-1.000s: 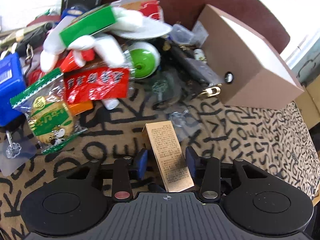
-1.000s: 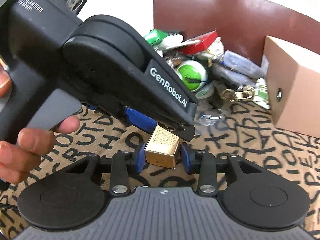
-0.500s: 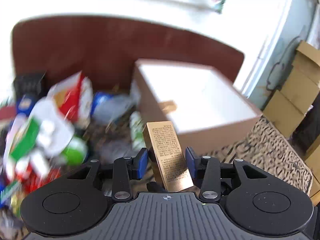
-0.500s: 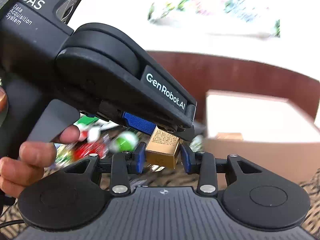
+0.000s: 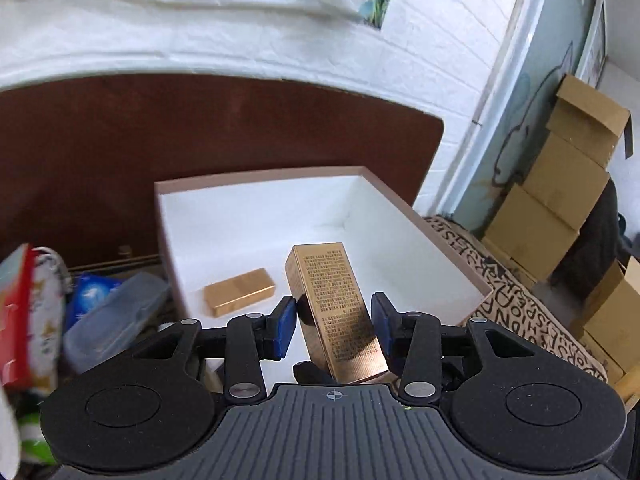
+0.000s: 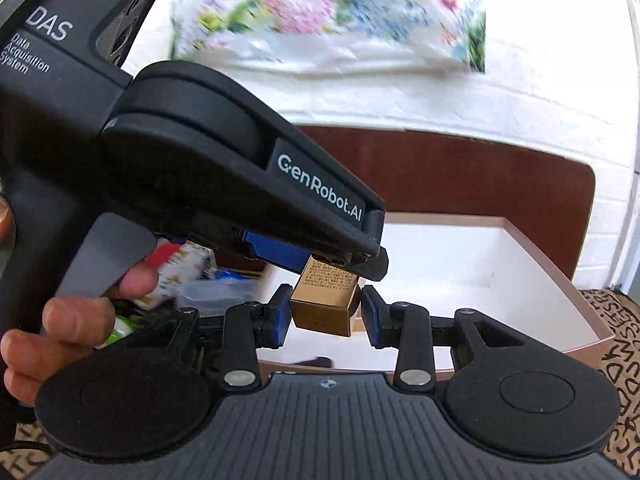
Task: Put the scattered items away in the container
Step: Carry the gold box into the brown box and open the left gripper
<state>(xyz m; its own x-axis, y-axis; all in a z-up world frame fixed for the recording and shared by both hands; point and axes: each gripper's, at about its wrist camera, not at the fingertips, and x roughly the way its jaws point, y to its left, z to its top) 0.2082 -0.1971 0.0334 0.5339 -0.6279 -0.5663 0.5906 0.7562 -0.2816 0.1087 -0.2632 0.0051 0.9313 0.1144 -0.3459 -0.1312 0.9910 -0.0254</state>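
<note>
A long gold box (image 5: 334,304) with fine print hangs over the open container (image 5: 440,236), a tan carton with a white inside. My left gripper (image 5: 332,324) is shut on the box's sides, blue pads (image 5: 285,330) against it. In the right wrist view the left gripper (image 6: 340,260) comes in from the upper left. My right gripper (image 6: 324,316) is shut on the near end of the same gold box (image 6: 322,312), in front of the container (image 6: 560,280). A second, smaller gold box (image 5: 240,292) lies flat inside the container at its near left.
Loose items lie left of the container: a clear plastic case (image 5: 116,316) and a red and white packet (image 5: 24,300). A brown board (image 5: 200,140) stands behind. Cardboard boxes (image 5: 560,200) are stacked at the right beyond the patterned cloth (image 5: 520,300). A hand (image 6: 60,328) holds the left gripper.
Both grippers have risen with the gold box and carried it from the patterned cloth to above the open container. The pile of loose items has slid off to the left.
</note>
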